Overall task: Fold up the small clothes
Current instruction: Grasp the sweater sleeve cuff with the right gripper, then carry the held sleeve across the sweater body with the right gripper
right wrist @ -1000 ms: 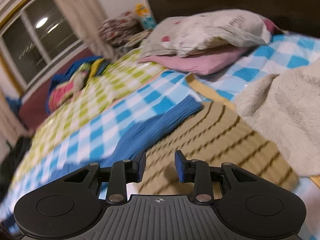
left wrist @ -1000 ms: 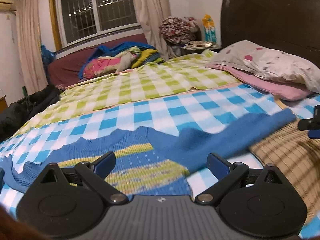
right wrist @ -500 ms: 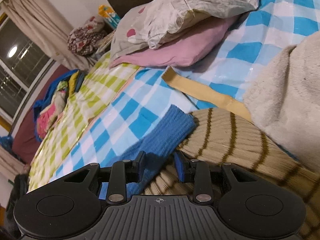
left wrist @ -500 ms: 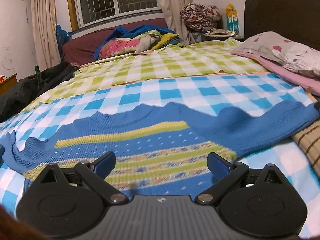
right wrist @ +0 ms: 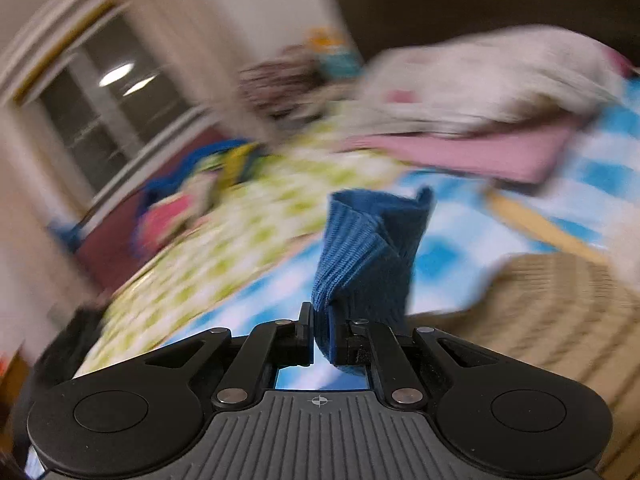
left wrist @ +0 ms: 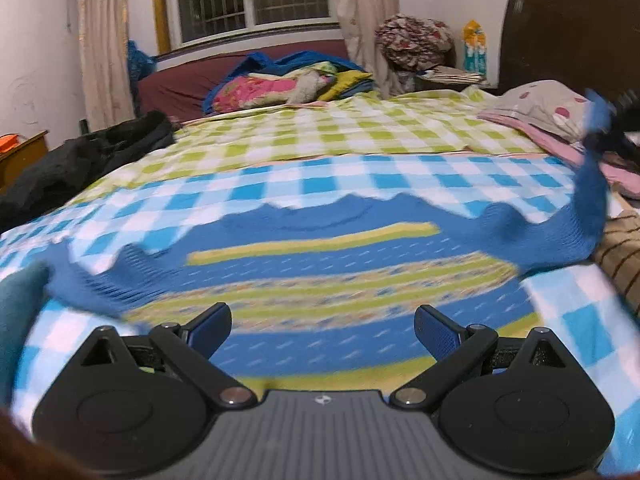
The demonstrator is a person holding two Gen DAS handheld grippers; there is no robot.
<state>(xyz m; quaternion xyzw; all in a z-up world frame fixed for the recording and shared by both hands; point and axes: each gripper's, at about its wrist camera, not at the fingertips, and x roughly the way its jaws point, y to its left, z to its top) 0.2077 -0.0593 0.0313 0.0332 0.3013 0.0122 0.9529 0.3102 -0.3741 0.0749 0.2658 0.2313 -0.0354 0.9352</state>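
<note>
Evidently the right gripper [right wrist: 323, 338] is clamped on the cuff of the blue sweater's sleeve [right wrist: 368, 256], lifting it clear so it can fold inward. The sweater [left wrist: 320, 276] lies spread flat on the bed [left wrist: 400, 172], and the left gripper [left wrist: 322, 326] hangs over its hem, fingers wide apart and empty, likely ready to pin it

Matte black left gripper [left wrist: 323, 330] up close: two round black housings, each with a shallow disc pressed into its face. Behind the fingers, angled black link arms pinned with silver screws [left wrist: 235, 395]. Blue fingers [left wrist: 436, 334] at the tips, faintly dotted texture on the inner pad. Between the housings, a grey ribbed plate with a small white crosshair mark. Same build on the right gripper [right wrist: 328, 342]: black housings, silver pivot screws, grey ribbed centre plate with its crosshair. A triangular cut-out in the black frame outboard of each finger. A second, smaller silver screw near each fingertip.
</note>
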